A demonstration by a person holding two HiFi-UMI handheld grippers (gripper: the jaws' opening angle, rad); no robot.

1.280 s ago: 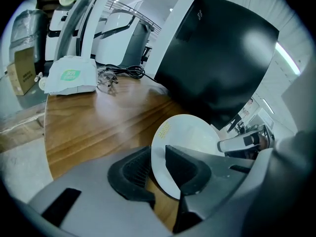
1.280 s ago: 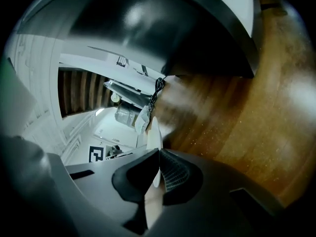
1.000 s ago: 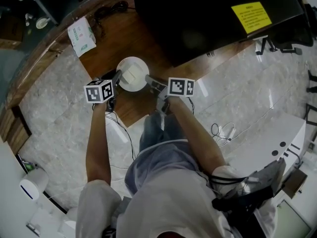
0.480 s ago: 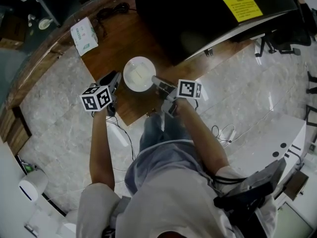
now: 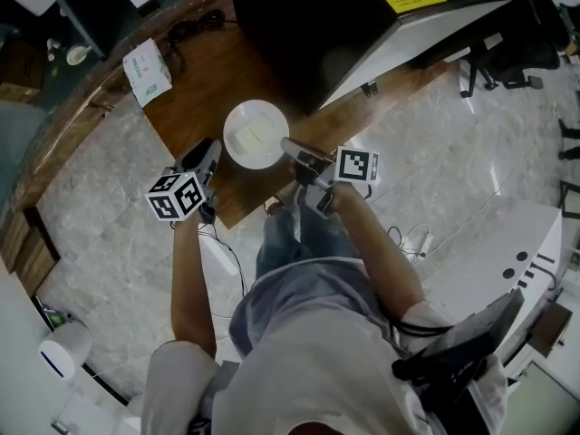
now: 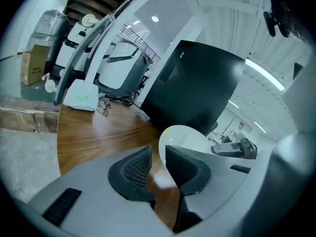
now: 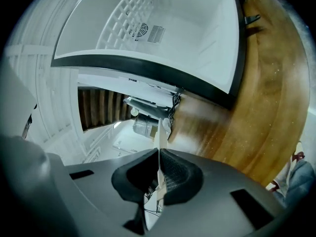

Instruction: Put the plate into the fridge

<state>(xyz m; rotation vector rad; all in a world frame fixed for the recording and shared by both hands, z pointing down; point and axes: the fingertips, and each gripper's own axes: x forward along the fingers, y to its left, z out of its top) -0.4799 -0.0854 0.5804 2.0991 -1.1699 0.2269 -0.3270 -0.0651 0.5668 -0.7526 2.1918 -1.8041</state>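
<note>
Your right gripper (image 7: 158,154) is clamped on the rim of the plate (image 5: 256,134), which juts ahead of its jaws. The open fridge (image 7: 187,33) is beyond. Your left gripper (image 6: 159,152) stands parted and empty, with the plate ahead to its right. The plate looks stiff, glossy and breakable. A one-edge pinch may slip, so carry it level.

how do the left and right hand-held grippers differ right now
The left hand-held gripper has its jaws apart with nothing between them; the right hand-held gripper is shut on the rim of the plate. The left one sits beside the plate without touching it; the right one carries it. Each has a marker cube on it.
</note>
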